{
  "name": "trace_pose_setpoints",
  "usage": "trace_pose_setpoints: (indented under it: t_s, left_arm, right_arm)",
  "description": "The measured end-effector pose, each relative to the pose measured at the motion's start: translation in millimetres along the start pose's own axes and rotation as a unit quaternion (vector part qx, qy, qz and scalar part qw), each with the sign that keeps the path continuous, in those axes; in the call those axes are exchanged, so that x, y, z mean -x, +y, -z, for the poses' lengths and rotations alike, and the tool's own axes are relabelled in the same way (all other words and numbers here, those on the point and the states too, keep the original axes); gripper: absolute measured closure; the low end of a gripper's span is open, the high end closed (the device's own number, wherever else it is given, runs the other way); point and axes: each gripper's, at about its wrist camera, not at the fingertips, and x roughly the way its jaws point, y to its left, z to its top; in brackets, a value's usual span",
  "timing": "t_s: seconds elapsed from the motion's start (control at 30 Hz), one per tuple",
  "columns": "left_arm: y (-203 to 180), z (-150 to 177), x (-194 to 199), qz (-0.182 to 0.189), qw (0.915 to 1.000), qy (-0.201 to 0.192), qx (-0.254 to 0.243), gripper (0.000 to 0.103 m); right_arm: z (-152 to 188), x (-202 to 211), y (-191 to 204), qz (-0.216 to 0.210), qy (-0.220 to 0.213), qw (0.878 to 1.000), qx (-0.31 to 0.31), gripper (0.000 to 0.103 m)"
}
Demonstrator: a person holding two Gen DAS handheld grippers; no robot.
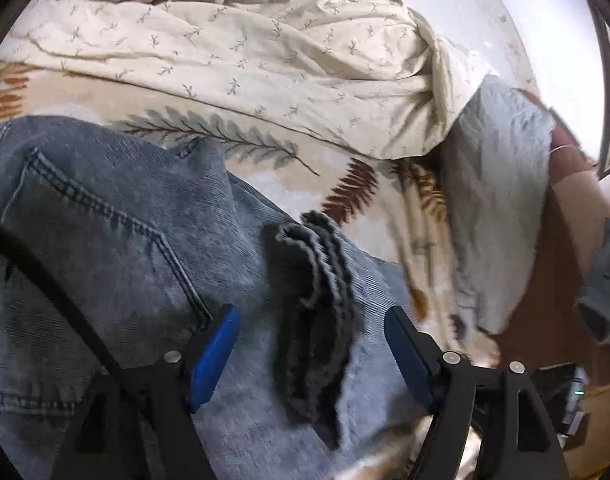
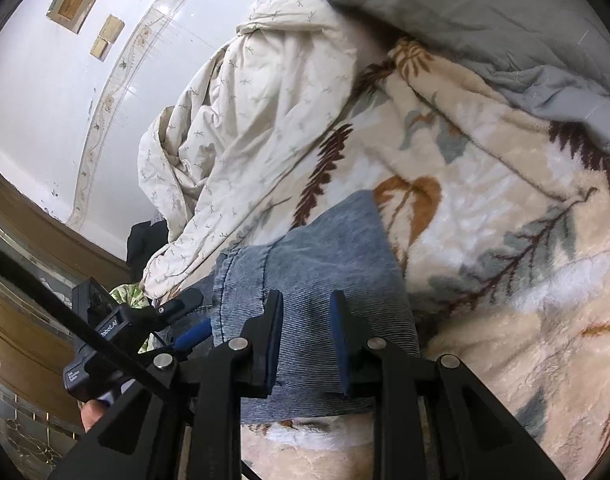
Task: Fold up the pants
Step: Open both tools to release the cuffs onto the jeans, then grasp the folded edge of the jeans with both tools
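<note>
Blue denim pants (image 1: 117,236) lie folded on a leaf-patterned fleece blanket (image 1: 357,184). In the left wrist view the back pocket is at the left and a dark frayed hem (image 1: 317,280) lies on top. My left gripper (image 1: 311,322) is open just above the hem, one pad on each side, holding nothing. In the right wrist view the folded pants (image 2: 321,264) lie on the blanket (image 2: 505,240). My right gripper (image 2: 307,300) is open over the denim, pads apart. The left gripper (image 2: 185,316) shows at the left there.
A crumpled cream duvet (image 1: 233,40) lies beyond the pants, also in the right wrist view (image 2: 245,120). A grey quilted pillow (image 1: 493,184) sits at the right, seen too in the right wrist view (image 2: 485,12). A white wall (image 2: 45,100) and wooden trim (image 2: 33,280) are at the left.
</note>
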Motion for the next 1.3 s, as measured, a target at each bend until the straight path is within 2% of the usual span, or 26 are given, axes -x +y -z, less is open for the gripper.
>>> trace_pose_setpoints:
  t_s: [0.07,0.13,0.2,0.3,0.4,0.43,0.47,0.5,0.57,0.63,0.67,0.77,0.83,0.87,0.9,0.93,0.97,1.0,1.07,1.13,1.17,1.23,1.3]
  left_arm:
    - [4.9,-0.2,-11.8,0.020,0.9995,0.001,0.025,0.024]
    - [6.3,0.0,-18.0,0.042,0.9980,-0.023,0.042,0.024]
    - [0.2,0.3,-24.1,0.037,0.9980,-0.043,0.027,0.024]
    - [-16.0,7.9,-46.1,0.018,0.9995,-0.010,-0.026,0.024]
    - [-26.4,17.6,-46.0,0.029,0.9972,0.004,-0.069,0.027]
    - [-28.3,20.1,-46.2,0.043,0.9961,0.022,-0.074,0.041]
    - [-28.6,21.3,-49.2,0.052,0.9953,0.040,-0.072,0.061]
    - [-28.4,21.8,-50.2,0.051,0.9947,0.055,-0.070,0.064]
    - [-32.8,24.6,-50.9,0.034,0.9936,0.069,-0.082,0.086]
    - [-33.3,24.3,-53.9,0.042,0.9928,0.093,-0.062,0.094]
    - [-32.6,22.8,-53.3,0.045,0.9926,0.103,-0.045,0.094]
    - [-34.3,16.4,-43.7,0.066,0.9905,0.121,-0.005,0.095]
    - [-39.1,12.8,-31.6,0.084,0.9895,0.118,0.002,0.095]
    - [-38.6,10.2,-28.0,0.083,0.9904,0.110,-0.004,0.094]
    - [-35.5,9.1,-28.0,0.063,0.9926,0.104,-0.010,0.091]
    - [-29.4,8.6,-32.7,0.026,0.9942,0.104,-0.014,0.086]
    - [-20.1,9.9,-42.5,-0.006,0.9927,0.120,-0.008,0.072]
    - [-3.8,13.9,-52.3,0.000,0.9891,0.145,0.021,0.074]
    - [2.8,14.6,-42.7,0.028,0.9902,0.132,0.036,0.070]
    - [0.4,14.4,-32.4,0.020,0.9911,0.129,0.028,0.056]
    - [-0.3,12.8,-25.6,0.006,0.9922,0.122,0.026,0.043]
    - [-1.3,5.5,-13.8,-0.005,0.9949,0.098,0.023,0.042]
    - [-8.2,-4.3,-4.4,-0.027,0.9975,0.066,-0.002,0.040]
  right_arm:
    - [0.1,-3.7,-0.9,0.000,0.003,1.000,-0.006,0.079]
    - [0.6,-5.7,0.4,0.001,0.005,1.000,-0.004,0.079]
    - [1.4,-6.6,2.7,0.002,0.007,1.000,0.004,0.079]
    - [1.6,-7.3,2.4,0.003,0.009,1.000,0.004,0.079]
    - [0.8,-7.5,1.3,0.005,0.009,1.000,0.002,0.079]
    - [0.6,-7.3,1.5,0.005,0.009,1.000,0.003,0.079]
    - [0.5,-7.1,1.6,0.005,0.009,1.000,0.004,0.079]
    - [0.5,-7.1,1.5,0.005,0.009,1.000,0.004,0.079]
    - [0.9,-8.2,1.1,0.009,0.009,1.000,0.002,0.079]
    - [0.9,-8.9,0.0,0.013,0.009,1.000,0.000,0.079]
    - [0.9,-8.8,-0.6,0.016,0.008,1.000,-0.001,0.079]
    - [0.1,-6.4,-0.7,0.025,0.002,1.000,0.004,0.079]
    - [-0.8,-4.4,-1.5,0.025,-0.002,1.000,0.002,0.079]
    - [-1.2,-4.1,-1.9,0.025,-0.003,1.000,0.002,0.079]
    - [-1.3,-4.5,-2.0,0.025,-0.002,1.000,0.002,0.079]
    - [-1.0,-5.8,-1.9,0.026,0.000,1.000,0.003,0.079]
    - [-0.2,-6.6,-1.9,0.026,0.002,1.000,0.003,0.079]
    - [0.4,-8.0,-1.5,0.025,0.006,1.000,0.003,0.079]
    - [1.7,-9.9,0.0,0.024,0.012,1.000,0.007,0.079]
    - [1.9,-8.8,2.1,0.015,0.012,1.000,0.010,0.079]
    - [1.9,-8.4,2.6,0.007,0.013,1.000,0.010,0.079]
    - [3.2,-9.8,4.8,-0.010,0.019,1.000,0.012,0.079]
    - [6.4,-13.1,9.3,-0.016,0.027,0.999,0.021,0.079]
